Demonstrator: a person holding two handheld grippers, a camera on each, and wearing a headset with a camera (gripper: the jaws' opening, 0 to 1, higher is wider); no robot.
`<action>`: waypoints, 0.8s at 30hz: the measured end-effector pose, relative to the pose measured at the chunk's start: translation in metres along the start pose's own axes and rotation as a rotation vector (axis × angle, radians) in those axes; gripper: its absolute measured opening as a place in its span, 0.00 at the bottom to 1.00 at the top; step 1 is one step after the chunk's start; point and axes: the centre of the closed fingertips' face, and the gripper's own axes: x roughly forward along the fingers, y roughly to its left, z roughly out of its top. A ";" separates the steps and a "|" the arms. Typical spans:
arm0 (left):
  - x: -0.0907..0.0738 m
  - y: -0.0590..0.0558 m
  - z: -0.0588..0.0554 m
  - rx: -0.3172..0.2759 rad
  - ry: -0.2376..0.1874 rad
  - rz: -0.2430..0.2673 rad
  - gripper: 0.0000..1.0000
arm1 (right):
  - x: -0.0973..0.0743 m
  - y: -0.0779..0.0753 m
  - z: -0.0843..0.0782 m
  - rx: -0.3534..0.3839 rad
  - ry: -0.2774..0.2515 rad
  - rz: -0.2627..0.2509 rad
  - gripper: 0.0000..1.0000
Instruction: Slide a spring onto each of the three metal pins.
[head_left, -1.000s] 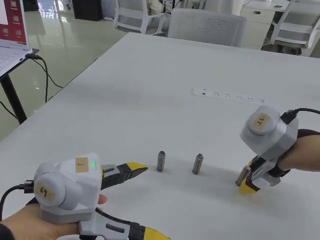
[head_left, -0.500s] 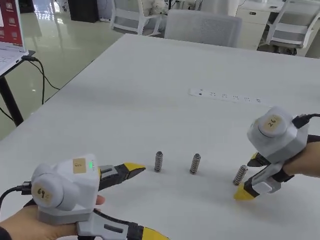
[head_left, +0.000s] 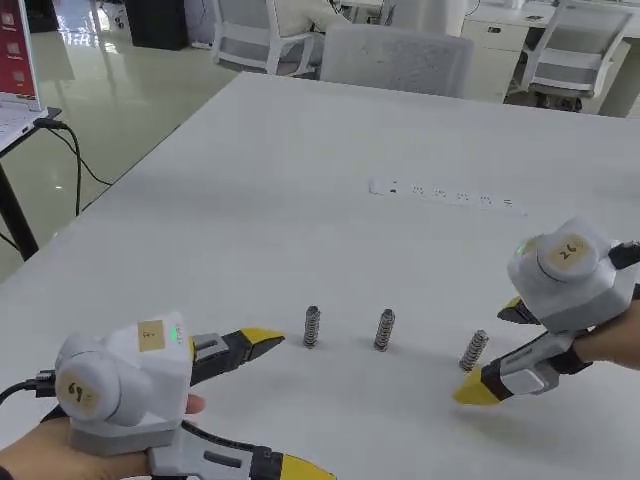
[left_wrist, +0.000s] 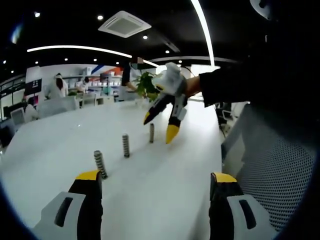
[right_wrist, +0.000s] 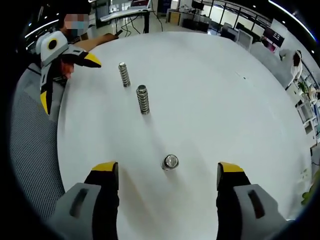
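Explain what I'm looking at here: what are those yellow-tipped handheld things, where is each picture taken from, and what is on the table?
No robot here: a person holds a two-jaw gripper in each hand. The wide picture comes from a headset camera looking down at the work. The two round pictures come from fisheye cameras riding on the grippers, looking along their jaws. The left gripper and the right gripper both have jaws apart and hold nothing. On the white table three springs stand in a row: the left spring, the middle spring and the right spring, which leans slightly, just ahead of the right gripper's jaws.
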 end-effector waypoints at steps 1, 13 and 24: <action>0.000 0.000 0.000 -0.001 -0.001 0.000 0.85 | -0.001 0.000 0.000 0.002 -0.006 -0.002 0.81; 0.000 0.003 0.004 -0.019 -0.019 0.022 0.85 | -0.013 0.003 0.001 0.065 -0.104 -0.046 0.84; 0.000 0.004 0.005 -0.023 -0.026 0.034 0.85 | -0.024 0.013 0.006 0.100 -0.187 -0.083 0.84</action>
